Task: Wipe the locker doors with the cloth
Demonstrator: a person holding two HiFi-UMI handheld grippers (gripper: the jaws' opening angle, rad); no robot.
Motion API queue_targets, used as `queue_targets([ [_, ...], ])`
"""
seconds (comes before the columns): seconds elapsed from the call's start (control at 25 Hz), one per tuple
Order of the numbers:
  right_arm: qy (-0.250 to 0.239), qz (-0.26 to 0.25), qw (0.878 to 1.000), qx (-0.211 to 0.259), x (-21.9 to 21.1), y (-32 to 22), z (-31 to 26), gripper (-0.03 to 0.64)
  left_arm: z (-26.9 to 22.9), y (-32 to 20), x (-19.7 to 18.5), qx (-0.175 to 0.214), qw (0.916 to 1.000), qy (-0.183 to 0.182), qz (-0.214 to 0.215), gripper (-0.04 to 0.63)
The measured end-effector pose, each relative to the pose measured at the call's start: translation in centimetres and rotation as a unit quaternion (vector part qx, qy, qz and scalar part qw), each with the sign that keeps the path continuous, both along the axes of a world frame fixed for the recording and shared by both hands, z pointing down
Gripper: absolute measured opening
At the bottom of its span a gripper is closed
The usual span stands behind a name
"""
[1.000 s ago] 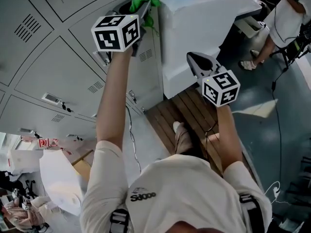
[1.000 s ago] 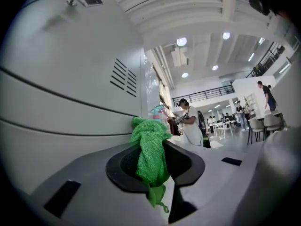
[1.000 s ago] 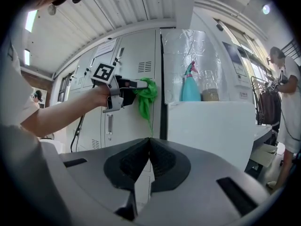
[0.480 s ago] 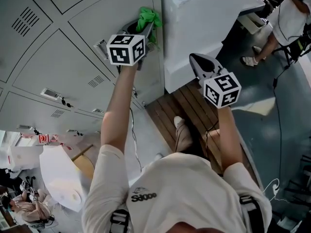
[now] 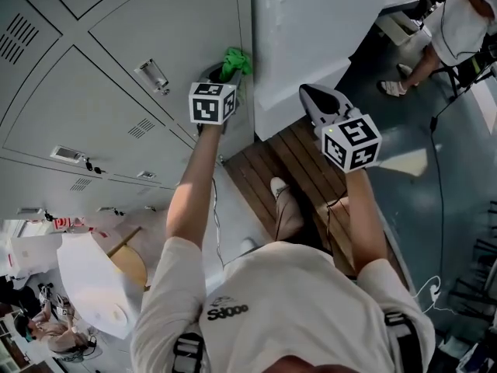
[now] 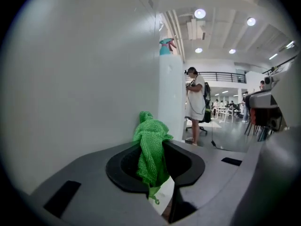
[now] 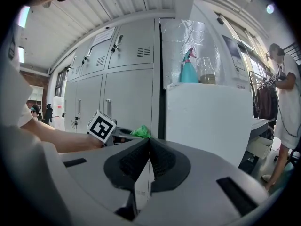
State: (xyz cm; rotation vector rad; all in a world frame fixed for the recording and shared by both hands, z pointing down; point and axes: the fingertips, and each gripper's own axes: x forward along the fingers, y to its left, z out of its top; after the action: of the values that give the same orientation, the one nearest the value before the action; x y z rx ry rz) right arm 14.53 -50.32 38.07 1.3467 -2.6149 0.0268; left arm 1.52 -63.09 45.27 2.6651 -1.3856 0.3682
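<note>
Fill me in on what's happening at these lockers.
A person holds a two-jaw gripper in each hand. The left gripper is shut on a crumpled green woven cloth and holds it up against a grey metal locker door, near the door's edge beside a tall white cabinet. The right gripper is shut and empty, held apart in front of that cabinet, taking no part in the wiping.

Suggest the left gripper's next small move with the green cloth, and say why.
Probably sweep the cloth across the locker door, away from the white cabinet: the left gripper is shut on it at the door's edge beside that cabinet.
</note>
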Motion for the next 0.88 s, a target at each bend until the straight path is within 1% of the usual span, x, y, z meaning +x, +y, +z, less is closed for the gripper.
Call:
queue_targets([
  [0.24,0.002,-0.005,1.0,-0.014,-1.0,-0.1,1.3,0.008,6.6,0.3,-1.5,-0.05,0.9984,-0.015,-0.024,0.1],
  [0.36,0.004,-0.006,1.0,-0.018,-1.5,0.3,1.6,0.008,7.7,0.7,-2.3,-0.055,0.9978,-0.022,-0.029,0.1],
  [0.44,0.003,-0.005,1.0,-0.016,-1.7,0.6,1.4,0.008,7.0,1.0,-2.9,-0.047,0.998,-0.029,-0.031,0.1],
  [0.52,0.001,-0.002,1.0,-0.012,-1.9,1.2,1.1,0.008,5.0,1.5,-3.5,-0.026,0.9984,-0.037,-0.034,0.1],
  [0.6,0.001,-0.001,1.0,-0.007,-2.3,2.0,0.8,0.008,1.8,2.2,-4.0,0.008,0.9984,-0.043,-0.035,0.1],
  [0.72,-0.001,-0.004,1.0,-0.001,-3.1,3.2,0.1,0.008,-4.7,3.0,-4.7,0.062,0.9968,-0.037,-0.033,0.1],
  [0.88,-0.005,-0.008,1.0,0.011,-4.3,4.5,-1.3,0.008,-13.2,3.7,-5.5,0.115,0.9926,-0.03,-0.025,0.1],
])
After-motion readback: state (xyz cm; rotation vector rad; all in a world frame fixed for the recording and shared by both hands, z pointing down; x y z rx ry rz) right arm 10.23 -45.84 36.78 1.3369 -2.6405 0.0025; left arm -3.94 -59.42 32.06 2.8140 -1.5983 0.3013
